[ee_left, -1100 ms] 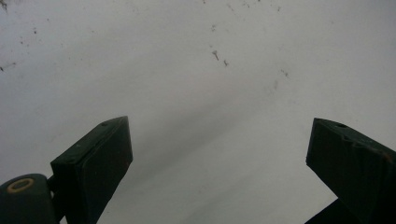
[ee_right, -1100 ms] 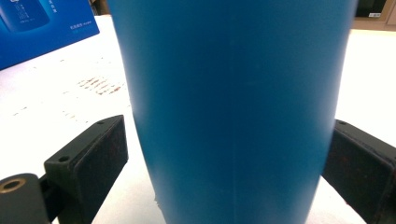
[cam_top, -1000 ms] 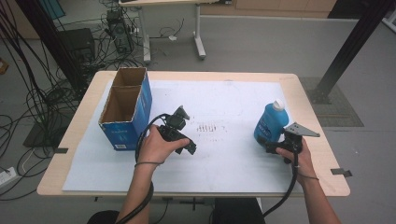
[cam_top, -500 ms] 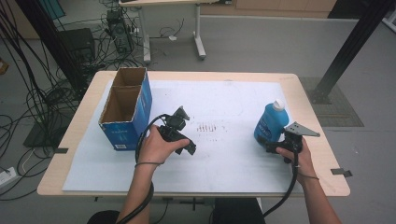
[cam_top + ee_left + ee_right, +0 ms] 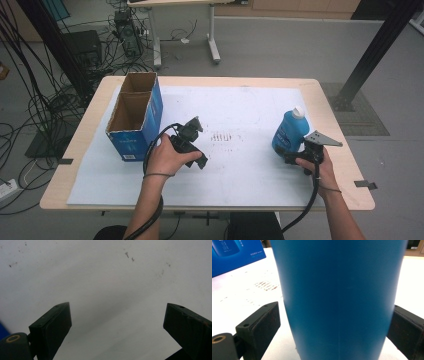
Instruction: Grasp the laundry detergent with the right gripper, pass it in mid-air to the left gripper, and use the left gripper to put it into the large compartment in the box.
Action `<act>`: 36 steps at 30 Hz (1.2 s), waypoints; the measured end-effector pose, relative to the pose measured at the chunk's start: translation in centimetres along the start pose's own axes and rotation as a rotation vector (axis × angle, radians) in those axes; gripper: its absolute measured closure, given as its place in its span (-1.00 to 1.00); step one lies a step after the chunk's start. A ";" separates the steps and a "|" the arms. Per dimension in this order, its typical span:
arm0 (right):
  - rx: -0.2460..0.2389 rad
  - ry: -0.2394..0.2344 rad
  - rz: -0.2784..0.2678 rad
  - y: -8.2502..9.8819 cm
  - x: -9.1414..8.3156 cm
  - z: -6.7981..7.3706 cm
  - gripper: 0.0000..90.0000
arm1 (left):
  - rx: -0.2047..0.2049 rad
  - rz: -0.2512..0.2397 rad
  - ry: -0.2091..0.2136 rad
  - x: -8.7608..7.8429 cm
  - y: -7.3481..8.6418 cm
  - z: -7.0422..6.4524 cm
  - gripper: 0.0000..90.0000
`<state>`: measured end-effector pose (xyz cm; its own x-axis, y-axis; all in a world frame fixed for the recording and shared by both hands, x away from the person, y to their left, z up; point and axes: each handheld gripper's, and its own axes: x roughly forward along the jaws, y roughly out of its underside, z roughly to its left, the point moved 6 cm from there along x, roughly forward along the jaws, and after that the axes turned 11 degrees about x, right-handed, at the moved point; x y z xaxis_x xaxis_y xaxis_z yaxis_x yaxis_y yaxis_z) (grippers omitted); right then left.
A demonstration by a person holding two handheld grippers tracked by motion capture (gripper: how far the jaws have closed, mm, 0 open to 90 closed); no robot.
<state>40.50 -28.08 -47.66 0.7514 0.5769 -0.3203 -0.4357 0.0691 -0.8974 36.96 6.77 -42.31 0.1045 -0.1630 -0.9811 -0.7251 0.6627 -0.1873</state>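
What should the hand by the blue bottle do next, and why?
Probably close the right gripper on the blue bottle. The bottle stands between its jaws; one jaw seems to touch it, while a gap shows at the other, so it isn't gripped yet.

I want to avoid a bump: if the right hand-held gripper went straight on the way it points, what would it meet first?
The blue bottle, already standing between the open jaws of the right hand-held gripper; one jaw looks close to its side.
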 end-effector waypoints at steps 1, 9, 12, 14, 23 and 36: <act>0.000 0.001 0.000 0.0 0.0 0.0 -0.90 | -0.004 -0.002 0.001 0.0 0.0 0.0 -0.81; 0.004 0.003 -0.005 0.0 0.0 0.0 -0.90 | -0.005 -0.004 0.000 -0.1 0.0 -0.1 -0.81; 0.001 0.012 -0.006 0.1 0.1 0.1 -0.93 | -0.005 -0.003 0.001 0.0 0.0 -0.1 -0.81; 0.002 0.012 -0.002 0.1 0.2 0.1 -0.93 | -0.006 -0.003 0.003 0.0 0.0 -0.1 -0.81; -0.007 0.020 -0.008 0.1 0.4 0.1 -0.73 | -0.003 -0.012 0.007 -0.2 0.0 -0.1 -0.81; -0.004 0.026 -0.024 0.2 0.5 0.1 -0.39 | 0.002 -0.024 0.011 -0.5 -0.1 -0.3 -0.81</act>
<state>40.77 -27.71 -47.99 0.7742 0.5536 -0.3069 -0.4156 0.0789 -0.9061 36.80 6.59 -41.78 0.1145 -0.1869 -0.9757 -0.7210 0.6600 -0.2110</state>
